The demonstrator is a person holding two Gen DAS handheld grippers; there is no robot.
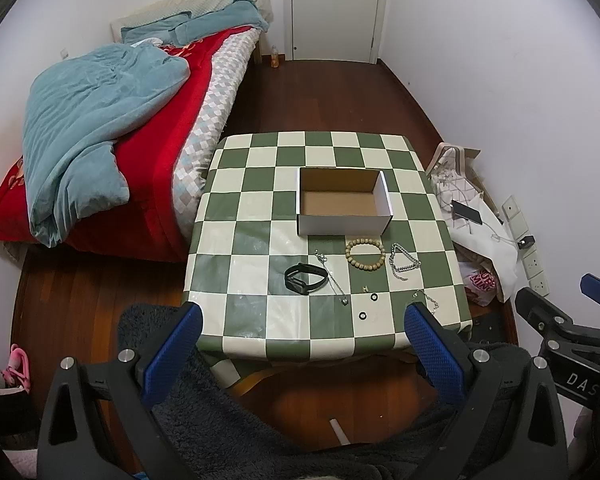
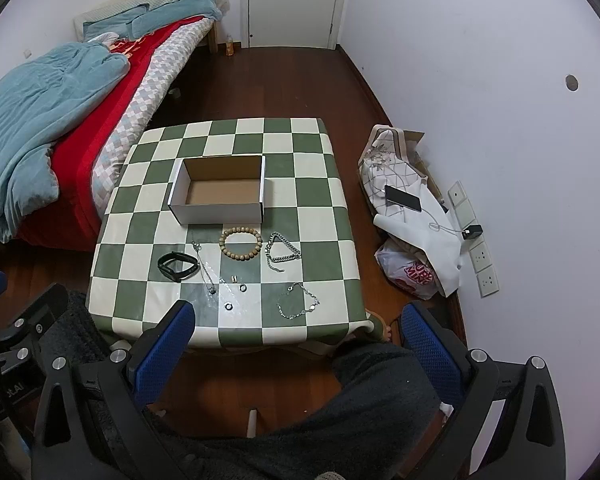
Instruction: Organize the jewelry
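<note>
Desk: a small desk (image 1: 252, 184) with a green and cream checkered cover stands in the middle of the room, beside the bed (image 1: 148, 152).
Box: an open cardboard box (image 1: 342, 202) sits on the far half of the desk. It is white outside and brown inside, and nothing is in it.
Bead bracelet: a ring of tan beads (image 1: 365, 255) lies just in front of the box.
Thick chain: a silver chain bracelet (image 1: 404, 261) lies just to the right of the beads.
Black band: a black wrist band (image 1: 305, 278) lies to the left of the beads, on its side.
Thin necklace: a thin silver necklace (image 1: 332, 276) runs in a line between the black band and the beads, with a tiny charm at its near end.
Small rings: two little dark rings (image 2: 236, 297) lie near the front middle of the desk. One more tiny piece sits close by; it may be an earring, but it is too small to tell.
Thin chain: a loose silver chain (image 2: 298, 301) lies curled near the front right corner.
Left gripper: the left gripper (image 1: 302, 344) hangs in front of the desk's near edge. Its blue jaws are spread wide and hold nothing.
Right gripper: the right gripper (image 2: 296, 342) hangs in front of the near edge too. Its jaws are spread wide and hold nothing.
Floor: bags (image 2: 408, 208) and a phone (image 2: 403, 198) lie on the dark wood floor by the right wall.
</note>
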